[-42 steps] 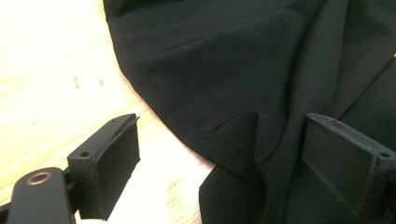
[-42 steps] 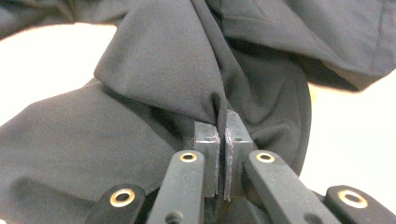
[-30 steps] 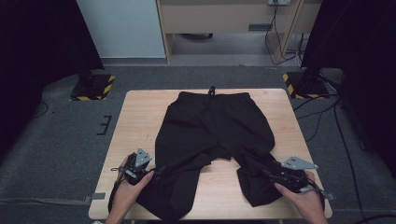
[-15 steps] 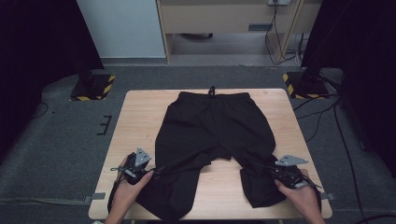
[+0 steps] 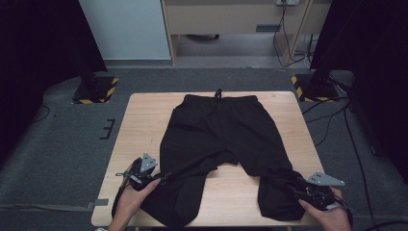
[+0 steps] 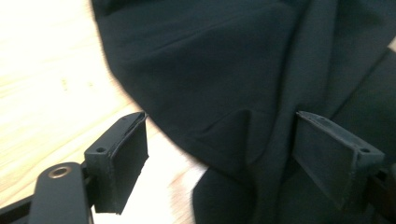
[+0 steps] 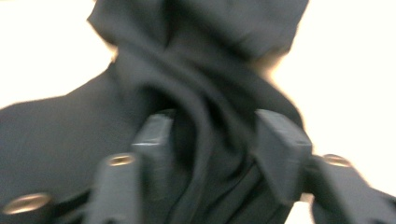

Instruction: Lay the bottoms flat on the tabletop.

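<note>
Black trousers point(image 5: 219, 132) lie flat on the desk point(image 5: 139, 125), waistband at the far edge. The left gripper point(image 6: 219, 154) has its jaws spread wide around a trouser leg's edge. The right gripper point(image 7: 212, 144) has bunched leg cloth between part-closed jaws; I cannot tell if they grip it.

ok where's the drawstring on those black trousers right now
In the high view the drawstring sits at the middle of the waistband, at the far edge of the wooden table, opposite both grippers, which are at the trousers' leg ends.
</note>
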Demonstrator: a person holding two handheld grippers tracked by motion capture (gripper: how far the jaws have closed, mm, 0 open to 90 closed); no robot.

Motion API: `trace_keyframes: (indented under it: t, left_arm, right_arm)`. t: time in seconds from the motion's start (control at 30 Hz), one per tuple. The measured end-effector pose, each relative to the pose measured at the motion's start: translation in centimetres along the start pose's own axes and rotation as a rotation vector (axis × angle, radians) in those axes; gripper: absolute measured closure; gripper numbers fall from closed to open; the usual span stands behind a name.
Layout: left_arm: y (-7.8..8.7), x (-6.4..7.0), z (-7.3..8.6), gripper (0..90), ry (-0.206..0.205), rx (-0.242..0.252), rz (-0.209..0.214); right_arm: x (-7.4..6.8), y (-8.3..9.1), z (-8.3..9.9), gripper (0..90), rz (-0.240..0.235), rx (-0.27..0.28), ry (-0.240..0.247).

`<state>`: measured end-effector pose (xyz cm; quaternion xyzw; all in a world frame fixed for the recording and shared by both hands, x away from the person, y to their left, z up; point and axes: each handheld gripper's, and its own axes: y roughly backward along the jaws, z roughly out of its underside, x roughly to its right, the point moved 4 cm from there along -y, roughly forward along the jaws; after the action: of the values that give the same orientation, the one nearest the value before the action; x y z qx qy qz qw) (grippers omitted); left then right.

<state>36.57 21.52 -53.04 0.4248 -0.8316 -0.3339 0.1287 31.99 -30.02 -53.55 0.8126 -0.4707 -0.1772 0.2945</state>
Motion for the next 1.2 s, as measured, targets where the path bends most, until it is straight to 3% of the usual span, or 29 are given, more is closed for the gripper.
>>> trace_keyframes:
  t: [0.03,0.13,0.2,0.27,0.33,0.37,0.43,0.47,0.5,0.6,0.73,0.83,0.93,1.03,1.13,1.2]
  left_arm:
    - [-0.2,0.4,-0.1,19.0,-0.009,0.006,0.024]
    - [-0.8,0.8,0.2,25.8,-0.031,-0.027,0.030]
    - [-1.1,0.8,0.3,36.8,-0.037,-0.041,0.033]
    - [-1.7,0.6,0.7,46.0,-0.029,-0.086,0.035]
    - [-1.7,0.4,0.8,51.0,-0.014,-0.083,0.042]
    - [-1.7,0.1,0.7,53.6,-0.014,-0.079,0.024]
    - [-1.9,-0.4,0.7,59.7,-0.016,-0.079,-0.006]
    - [-1.9,-0.4,0.7,60.5,-0.016,-0.079,-0.006]
    - [-2.1,-1.0,0.6,62.0,-0.002,-0.073,-0.014]
    - [-2.5,-2.3,-0.1,71.2,0.011,-0.031,-0.030]
    - [-3.3,-3.5,-0.6,81.6,0.004,-0.023,-0.062]
    - [-4.7,-4.1,-0.6,79.7,-0.001,-0.053,-0.067]
    - [-5.0,-4.1,-0.6,79.3,-0.007,-0.035,-0.053]
    - [-4.5,-3.4,-0.4,82.6,-0.041,-0.057,-0.039]
    - [-3.7,-2.6,0.1,86.0,-0.049,-0.067,-0.008]
    - [-2.4,-1.3,0.8,86.7,-0.059,-0.104,0.027]
  right_arm:
    - [-0.2,-0.1,-0.6,32.6,-0.002,0.033,-0.017]
    - [-0.7,-0.7,-1.4,24.3,-0.005,0.039,-0.014]
    - [-0.9,-0.8,-1.8,22.4,-0.008,0.051,-0.012]
    - [-1.4,-0.7,-3.1,20.1,-0.005,0.113,0.004]
    - [-1.7,-0.6,-4.1,24.1,0.006,0.161,0.016]
    - [-1.8,-0.6,-4.4,27.1,0.007,0.175,0.020]
    - [-2.1,-0.8,-5.0,40.1,0.004,0.198,0.028]
    - [-2.1,-0.8,-5.0,40.1,0.004,0.198,0.028]
    - [-2.4,-1.4,-5.4,51.7,0.004,0.188,0.037]
    - [-3.0,-2.5,-6.0,63.8,-0.015,0.171,0.062]
    - [-3.6,-3.9,-6.5,72.0,-0.032,0.137,0.082]
    - [-3.7,-4.7,-6.5,73.2,-0.031,0.113,0.082]
    - [-3.7,-5.1,-6.5,71.5,-0.033,0.100,0.083]
    - [-3.6,-5.1,-6.3,68.1,-0.026,0.093,0.088]
    - [-3.3,-5.0,-6.2,66.0,-0.015,0.092,0.068]
    - [-3.0,-4.9,-6.1,65.1,-0.009,0.090,0.058]
